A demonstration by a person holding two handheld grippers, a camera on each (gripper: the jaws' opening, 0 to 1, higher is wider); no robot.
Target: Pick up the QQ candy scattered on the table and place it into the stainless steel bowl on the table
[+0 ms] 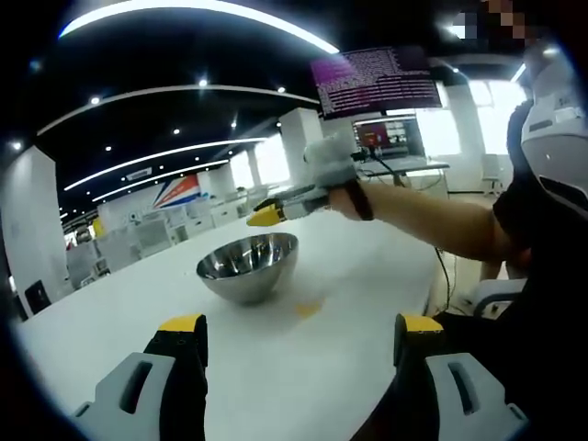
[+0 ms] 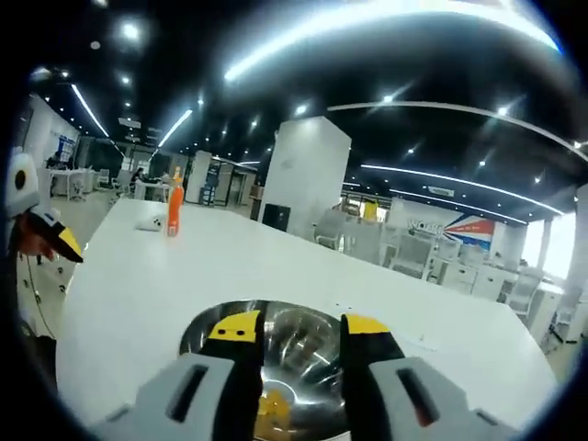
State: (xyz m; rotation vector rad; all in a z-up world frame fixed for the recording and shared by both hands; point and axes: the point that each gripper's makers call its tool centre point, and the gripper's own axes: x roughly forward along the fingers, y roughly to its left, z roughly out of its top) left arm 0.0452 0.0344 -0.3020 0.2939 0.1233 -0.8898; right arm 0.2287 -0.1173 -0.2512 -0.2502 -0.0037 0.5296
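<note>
Your left claw (image 1: pixel 290 338) hangs spread wide above the white worktop (image 1: pixel 349 266), with the round stainless steel bowl (image 1: pixel 248 265) ahead of it and one small yellow QQ candy (image 1: pixel 308 309) lying between its tips and the bowl. That view also catches your right claw (image 1: pixel 266 216) poised over the bowl's far rim. From the right claw's (image 2: pixel 299 335) own view, its tips sit slightly parted directly over the bowl (image 2: pixel 303 344), a yellow candy piece (image 2: pixel 273 404) below them; an orange bottle (image 2: pixel 174 208) stands far ahead to the left.

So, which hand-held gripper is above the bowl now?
The right hand-held gripper: its yellow tips hang over the steel bowl; the left hand-held gripper sits short of it.
</note>
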